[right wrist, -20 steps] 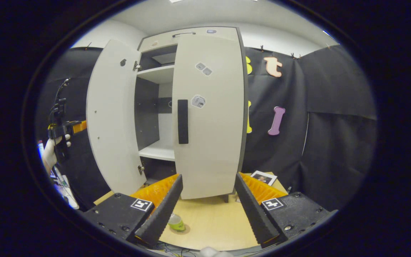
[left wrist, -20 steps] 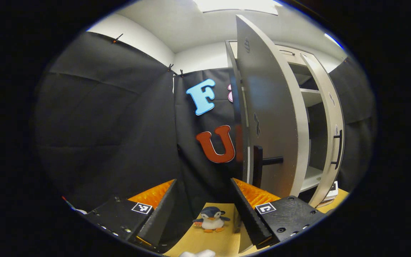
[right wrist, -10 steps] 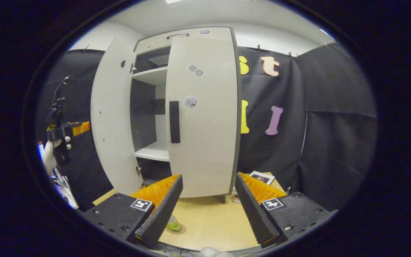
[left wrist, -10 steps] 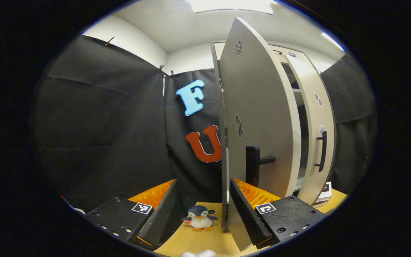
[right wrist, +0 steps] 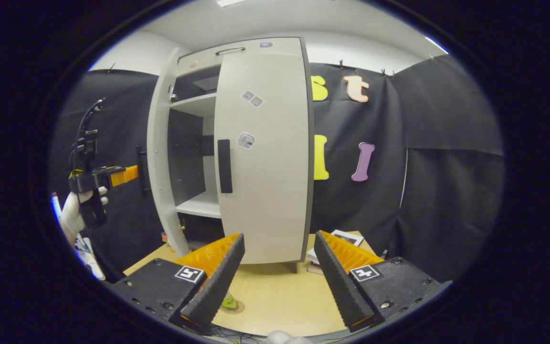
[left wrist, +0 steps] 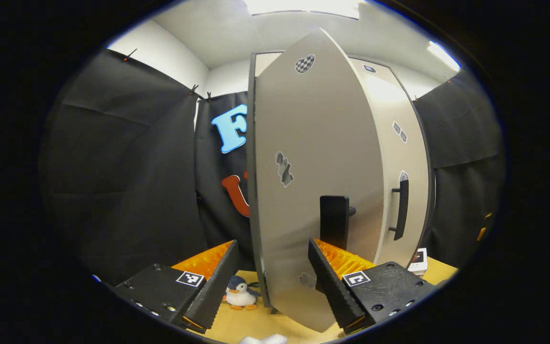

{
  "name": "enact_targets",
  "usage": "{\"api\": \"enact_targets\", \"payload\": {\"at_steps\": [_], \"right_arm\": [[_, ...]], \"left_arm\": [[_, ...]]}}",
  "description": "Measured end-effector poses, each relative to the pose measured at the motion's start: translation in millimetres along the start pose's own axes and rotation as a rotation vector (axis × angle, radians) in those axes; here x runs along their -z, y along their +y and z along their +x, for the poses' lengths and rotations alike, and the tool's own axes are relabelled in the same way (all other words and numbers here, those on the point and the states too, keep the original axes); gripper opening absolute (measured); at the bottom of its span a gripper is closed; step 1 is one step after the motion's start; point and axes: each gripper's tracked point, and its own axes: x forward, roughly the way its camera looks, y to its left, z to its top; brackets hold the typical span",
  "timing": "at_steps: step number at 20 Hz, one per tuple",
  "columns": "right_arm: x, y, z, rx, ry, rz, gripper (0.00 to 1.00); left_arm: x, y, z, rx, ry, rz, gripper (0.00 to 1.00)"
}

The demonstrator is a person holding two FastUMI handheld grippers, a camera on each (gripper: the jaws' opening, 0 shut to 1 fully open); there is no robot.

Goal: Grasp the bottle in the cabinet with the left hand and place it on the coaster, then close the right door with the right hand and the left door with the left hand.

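Left gripper (left wrist: 270, 277): fingers wide, empty, against left door (left wrist: 313, 191) for pushing shut; right gripper (right wrist: 277, 277) likewise wide; right door (right wrist: 263, 153) closed; bottle (right wrist: 228, 302) on coaster, tabletop (right wrist: 275, 296).

Smooth matt cabinet doors (right wrist: 263, 157), wood-look tabletop (right wrist: 275, 296), plush penguin (left wrist: 239, 294).

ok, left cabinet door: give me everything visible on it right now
The left door is a tall, pale grey, matte panel with a dark edge, hinged on its left and partly open. In the right gripper view a gap onto the shelves shows beside the right door. It carries a black bar handle, a checkered sticker near the top and a small grey one mid-panel. The left gripper is open right before it; contact is unclear.
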Motion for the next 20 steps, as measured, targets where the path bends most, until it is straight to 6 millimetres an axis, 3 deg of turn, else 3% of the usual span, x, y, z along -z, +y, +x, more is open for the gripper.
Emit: {"api": "enact_targets", "payload": {"at_steps": [1,2,7,13,20], "right_arm": [[-3.3,-2.0,-0.1,0.003,-0.005,0.003,0.96],[-4.7,-2.9,-2.5,0.008,-0.011,0.005,0.96],[-13.1,-5.7,-4.7,0.034,-0.039,0.006,0.96],[-17.0,-5.6,-5.2,0.038,-0.048,0.004,0.96],[-28.2,10.3,0.7,0.040,-0.085,0.000,0.96]], "left_arm": [[2.2,-8.5,5.0,0.007,0.011,0.003,0.90],[3.5,-12.7,8.0,0.004,0.019,0.006,0.97],[-3.5,-22.7,3.5,0.013,0.001,0.002,0.96],[-4.7,-27.2,-12.3,0.022,-0.001,-0.009,0.96],[-7.0,-36.8,-42.5,0.055,0.012,-0.043,0.96]]}}
